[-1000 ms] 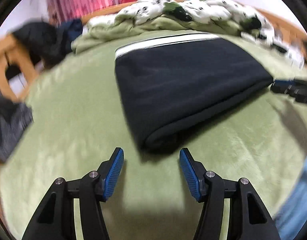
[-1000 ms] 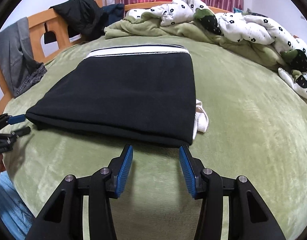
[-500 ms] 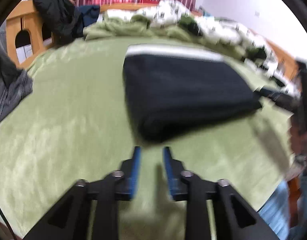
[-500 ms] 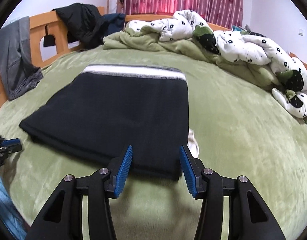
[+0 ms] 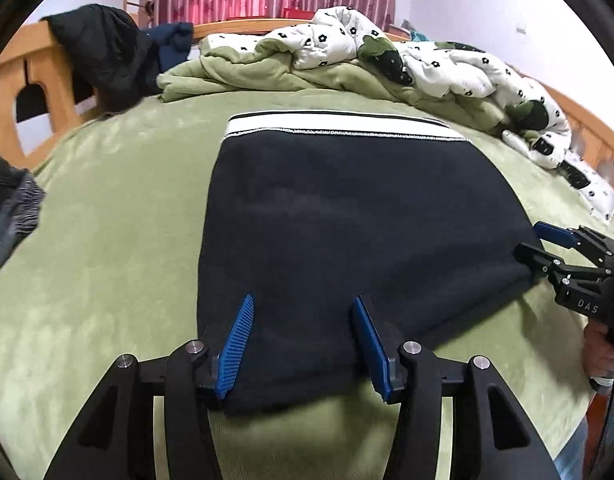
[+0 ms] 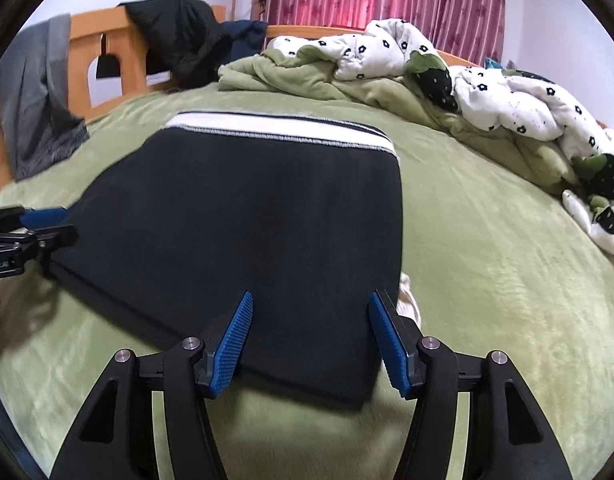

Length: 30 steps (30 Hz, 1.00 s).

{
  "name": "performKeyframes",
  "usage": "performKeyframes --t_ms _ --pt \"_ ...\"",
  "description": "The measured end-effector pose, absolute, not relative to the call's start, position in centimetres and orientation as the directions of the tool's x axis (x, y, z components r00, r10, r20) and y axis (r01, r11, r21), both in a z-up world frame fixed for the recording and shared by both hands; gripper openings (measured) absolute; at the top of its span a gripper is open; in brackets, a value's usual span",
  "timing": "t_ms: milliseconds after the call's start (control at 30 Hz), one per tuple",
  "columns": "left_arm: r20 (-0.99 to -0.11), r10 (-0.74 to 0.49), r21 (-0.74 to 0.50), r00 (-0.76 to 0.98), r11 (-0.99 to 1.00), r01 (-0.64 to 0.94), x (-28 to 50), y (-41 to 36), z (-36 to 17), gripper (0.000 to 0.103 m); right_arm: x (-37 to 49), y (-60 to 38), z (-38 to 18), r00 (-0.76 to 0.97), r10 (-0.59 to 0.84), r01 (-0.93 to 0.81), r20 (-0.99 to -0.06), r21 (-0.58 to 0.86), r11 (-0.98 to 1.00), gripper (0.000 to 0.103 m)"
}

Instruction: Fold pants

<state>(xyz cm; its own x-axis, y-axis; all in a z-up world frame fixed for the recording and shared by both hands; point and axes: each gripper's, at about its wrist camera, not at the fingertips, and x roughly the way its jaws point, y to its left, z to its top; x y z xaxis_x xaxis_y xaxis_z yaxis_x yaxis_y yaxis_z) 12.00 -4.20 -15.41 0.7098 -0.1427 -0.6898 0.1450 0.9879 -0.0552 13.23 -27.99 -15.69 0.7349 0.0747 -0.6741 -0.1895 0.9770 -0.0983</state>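
Lying folded on a green bedspread, dark pants with a white waistband at the far end are straddled at their two near corners by the left gripper and right gripper, both having just been opening, pads apart and unclamped; soft, thick, limp cloth is judged best pinched through all layers at the near edge

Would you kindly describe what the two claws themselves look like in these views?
Both match: the left claw and right claw have matte black angular linkage arms with triangular cut-outs, silver round pivot pins, and flat blue ribbed pads. White lettering marks the right claw's black body, partly legible. No cables or sleeves show.
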Motion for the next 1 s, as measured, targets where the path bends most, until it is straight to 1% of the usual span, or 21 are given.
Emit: performKeyframes --t_ms 67,233,333,400,500,567,600,667,700,767,800,833,867,900,933,1000 --pt "-0.714 -0.108 -0.039 0.692 0.993 0.114 11.6 -4.6 -15.1 0.049 12.9 -28.3 -15.6 0.726 0.081 -0.171 -0.683 -0.065 0.983 0.059" --pt "-0.753 -0.106 -0.059 0.649 0.994 0.093 10.2 -4.2 -14.0 0.049 10.9 -29.9 -15.9 0.69 0.078 -0.084 -0.72 0.027 0.996 0.059" --pt "-0.756 -0.128 -0.069 0.642 0.991 0.116 8.6 -4.4 -12.9 0.05 8.8 -30.2 -15.1 0.681 0.022 -0.016 -0.732 0.015 1.0 0.059" --pt "-0.753 -0.152 -0.09 0.64 0.988 0.128 7.4 -4.8 -12.0 0.05 7.1 -30.2 -13.7 0.691 0.008 -0.001 -0.723 0.01 1.0 0.059" --pt "-0.723 -0.16 -0.089 0.673 0.986 0.139 4.7 -5.6 -9.6 0.05 4.4 -30.0 -10.5 0.72 -0.007 0.024 -0.694 0.015 1.0 0.059" --pt "-0.709 -0.161 -0.09 0.687 0.986 0.138 3.3 -6.0 -8.0 0.05 2.8 -29.9 -8.2 0.739 -0.012 0.034 -0.673 0.02 0.999 0.062" --pt "-0.701 -0.167 -0.096 0.694 0.986 0.14 2.5 -6.0 -7.2 0.05 1.8 -29.7 -7.0 0.748 -0.012 0.038 -0.664 0.025 0.999 0.065" --pt "-0.683 -0.162 -0.095 0.712 0.987 0.134 0.9 -6.1 -5.5 0.054 0.3 -29.6 -5.0 0.764 -0.001 0.038 -0.645 0.043 0.998 0.066" --pt "-0.674 -0.153 -0.088 0.723 0.988 0.127 0.3 -6.0 -4.8 0.058 -0.6 -29.6 -4.0 0.771 0.007 0.037 -0.637 0.056 0.998 0.066" --pt "-0.648 -0.132 -0.072 0.75 0.991 0.112 -1.3 -5.9 -3.4 0.062 -1.8 -29.5 -2.7 0.777 0.006 0.048 -0.629 0.068 0.997 0.07" --pt "-0.641 -0.124 -0.066 0.757 0.992 0.106 -1.8 -5.8 -2.8 0.066 -2.7 -29.4 -2.0 0.785 -0.006 0.063 -0.62 0.07 0.996 0.075" --pt "-0.637 -0.114 -0.06 0.763 0.993 0.098 -2.4 -5.8 -2.4 0.067 -3.2 -29.4 -1.5 0.79 -0.014 0.072 -0.612 0.07 0.995 0.081" --pt "-0.633 -0.102 -0.055 0.768 0.995 0.086 -3.0 -5.8 -1.9 0.068 -4.0 -29.3 -1.0 0.799 -0.022 0.08 -0.601 0.07 0.994 0.085" --pt "-0.63 -0.092 -0.052 0.771 0.996 0.076 -3.5 -5.8 -1.6 0.068 -4.8 -29.2 -0.4 0.81 -0.032 0.089 -0.585 0.068 0.994 0.092" --pt "-0.626 -0.083 -0.048 0.776 0.997 0.067 -4.0 -5.7 -1.3 0.068 -5.5 -29.1 0.0 0.82 -0.045 0.098 -0.57 0.062 0.993 0.096" --pt "-0.618 -0.08 -0.053 0.782 0.997 0.06 -5.0 -5.6 -0.7 0.069 -6.7 -29.0 0.6 0.831 -0.062 0.111 -0.553 0.057 0.992 0.097"
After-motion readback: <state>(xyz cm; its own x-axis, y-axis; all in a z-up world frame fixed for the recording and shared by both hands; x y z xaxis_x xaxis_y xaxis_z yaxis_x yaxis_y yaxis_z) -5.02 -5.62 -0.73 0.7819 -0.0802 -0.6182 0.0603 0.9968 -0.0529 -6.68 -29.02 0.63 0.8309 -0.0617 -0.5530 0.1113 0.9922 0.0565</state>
